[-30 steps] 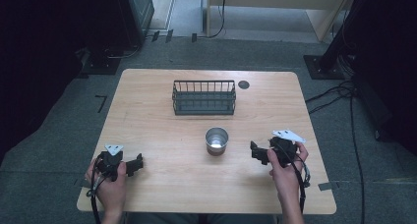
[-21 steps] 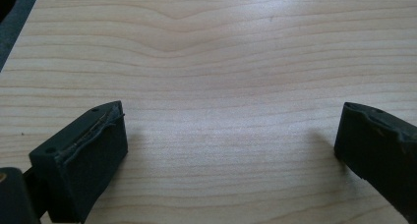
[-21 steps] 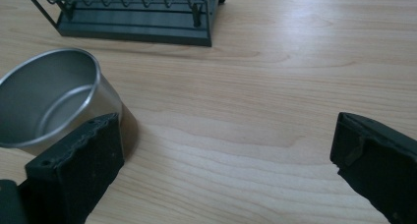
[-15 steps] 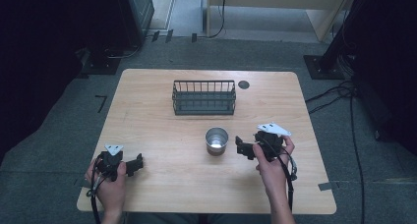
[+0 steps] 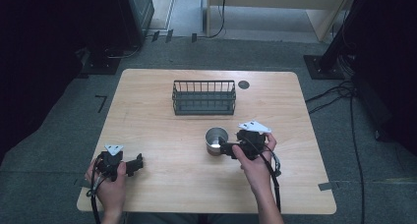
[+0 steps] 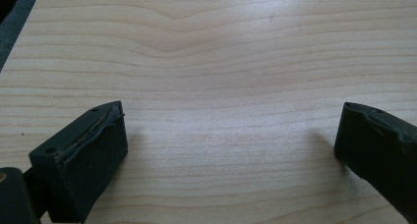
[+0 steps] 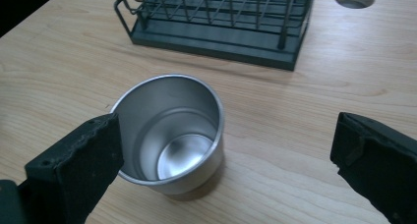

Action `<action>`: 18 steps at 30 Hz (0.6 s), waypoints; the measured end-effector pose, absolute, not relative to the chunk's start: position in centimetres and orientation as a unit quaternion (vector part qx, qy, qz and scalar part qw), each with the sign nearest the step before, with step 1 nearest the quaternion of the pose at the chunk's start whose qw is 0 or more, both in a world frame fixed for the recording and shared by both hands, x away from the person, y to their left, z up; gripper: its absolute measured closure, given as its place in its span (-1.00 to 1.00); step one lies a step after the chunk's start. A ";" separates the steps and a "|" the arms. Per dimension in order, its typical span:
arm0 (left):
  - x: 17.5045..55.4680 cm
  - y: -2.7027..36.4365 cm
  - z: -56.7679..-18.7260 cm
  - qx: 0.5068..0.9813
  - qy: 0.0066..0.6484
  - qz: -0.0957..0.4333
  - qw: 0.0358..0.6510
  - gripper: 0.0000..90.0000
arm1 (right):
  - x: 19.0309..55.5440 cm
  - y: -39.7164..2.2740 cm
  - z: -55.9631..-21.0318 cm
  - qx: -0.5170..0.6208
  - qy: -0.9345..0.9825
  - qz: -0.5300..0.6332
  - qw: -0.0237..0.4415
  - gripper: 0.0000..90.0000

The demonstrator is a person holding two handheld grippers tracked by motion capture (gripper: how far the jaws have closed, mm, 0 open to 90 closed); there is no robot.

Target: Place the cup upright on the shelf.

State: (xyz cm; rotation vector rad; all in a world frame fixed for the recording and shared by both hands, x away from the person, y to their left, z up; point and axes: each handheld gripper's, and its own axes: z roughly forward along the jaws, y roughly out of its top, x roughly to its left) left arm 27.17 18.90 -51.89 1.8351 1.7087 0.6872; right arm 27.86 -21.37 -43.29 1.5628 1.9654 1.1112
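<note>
Mid-bench, the small shiny steel cup (image 5: 217,140) stands upright w/ the right gripper (image 5: 225,148), jaws wide open, now slid in beside it: grasp looks imminent. Left gripper (image 5: 138,163) idles open, front-left.

1. You see a dark wire basket (image 5: 204,97) standing at the upper centre of the frame.
2. Your bench (image 5: 147,116) has a round hole (image 5: 244,84) just right of that basket.
3. Cables (image 5: 339,94) cross the floor at right.
</note>
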 end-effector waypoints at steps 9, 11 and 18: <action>27.2 18.9 -51.9 0.681 0.633 0.255 0.267 -1.00 | 28.0 -18.9 -44.1 0.549 0.714 0.386 0.199 -1.00; 27.2 18.9 -51.9 0.680 0.633 0.255 0.267 -1.00 | 28.0 -18.4 -44.3 0.547 0.716 0.386 0.198 -1.00; 27.2 18.9 -51.9 0.681 0.633 0.255 0.267 -1.00 | 28.6 -17.1 -45.0 0.552 0.716 0.380 0.196 -1.00</action>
